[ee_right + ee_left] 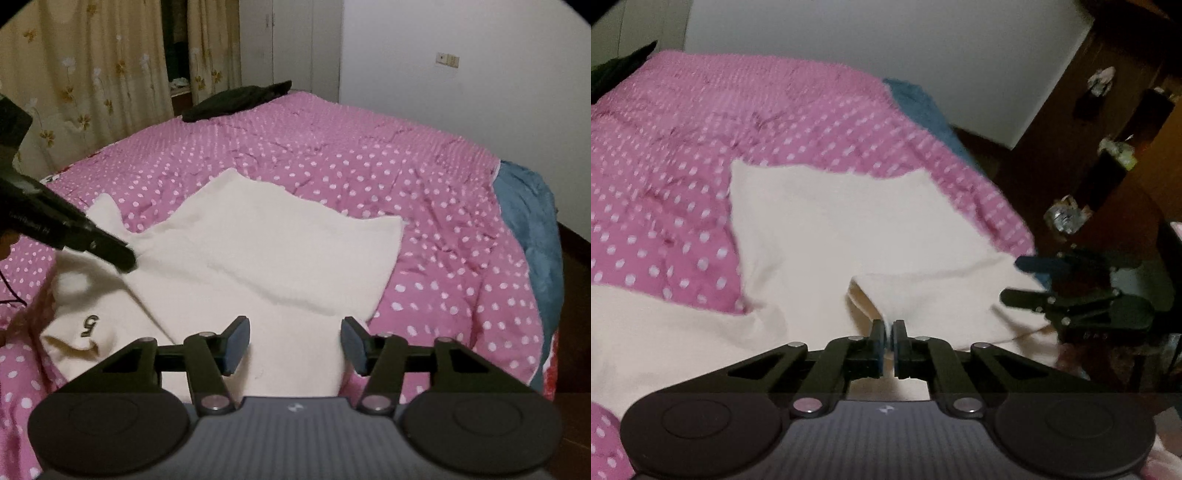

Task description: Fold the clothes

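A cream, fleecy knit garment [258, 258] lies spread on the pink quilt with white polka dots [369, 155] that covers the bed, filling the centre of the right wrist view and reaching toward 6 o'clock. Its far edge is uneven, with one corner raised toward 12 o'clock and another toward 2 o'clock. A small dark embroidered mark [89, 325] sits on its bunched part at 8 o'clock. The left tongs [890, 332] are together, clamped on a fold of the cream cloth, which lifts into a ridge at their tips. The right tongs [295, 343] stand apart above the garment's near edge, gripping nothing. A black cloth bundle [236, 101] rests at the quilt's far edge, well apart.
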Demonstrator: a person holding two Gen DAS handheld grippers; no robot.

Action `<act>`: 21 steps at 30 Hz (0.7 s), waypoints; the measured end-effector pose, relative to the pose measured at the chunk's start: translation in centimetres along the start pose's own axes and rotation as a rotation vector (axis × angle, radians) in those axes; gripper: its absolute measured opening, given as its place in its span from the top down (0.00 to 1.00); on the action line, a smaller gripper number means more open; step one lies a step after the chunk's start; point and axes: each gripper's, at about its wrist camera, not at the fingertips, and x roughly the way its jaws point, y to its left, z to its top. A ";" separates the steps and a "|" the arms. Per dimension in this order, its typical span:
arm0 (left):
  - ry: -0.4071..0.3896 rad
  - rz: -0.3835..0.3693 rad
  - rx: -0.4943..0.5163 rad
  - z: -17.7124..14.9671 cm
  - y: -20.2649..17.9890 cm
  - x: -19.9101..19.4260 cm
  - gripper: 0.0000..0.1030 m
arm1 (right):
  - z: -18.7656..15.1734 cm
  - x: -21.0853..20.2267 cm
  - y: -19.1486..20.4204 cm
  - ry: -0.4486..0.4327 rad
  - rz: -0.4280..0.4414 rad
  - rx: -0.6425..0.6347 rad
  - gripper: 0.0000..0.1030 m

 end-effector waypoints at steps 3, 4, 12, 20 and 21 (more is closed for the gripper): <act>0.021 -0.007 -0.040 -0.2 0.9 0.4 0.93 | -0.2 0.5 0.2 0.012 -0.011 -0.009 0.47; 0.012 -0.004 -0.041 -0.3 1.1 0.1 0.93 | -0.2 0.4 0.2 0.011 -0.013 -0.012 0.47; -0.080 0.079 -0.057 -1.1 3.1 -3.0 0.79 | 0.3 0.8 1.3 0.020 0.005 -0.039 0.53; -0.169 0.283 -0.198 -3.6 8.3 -7.0 0.65 | 1.8 1.4 3.7 0.025 0.052 -0.139 0.58; -0.178 0.305 -0.230 -4.0 9.1 -7.4 0.62 | 2.1 1.6 4.1 0.027 0.064 -0.161 0.58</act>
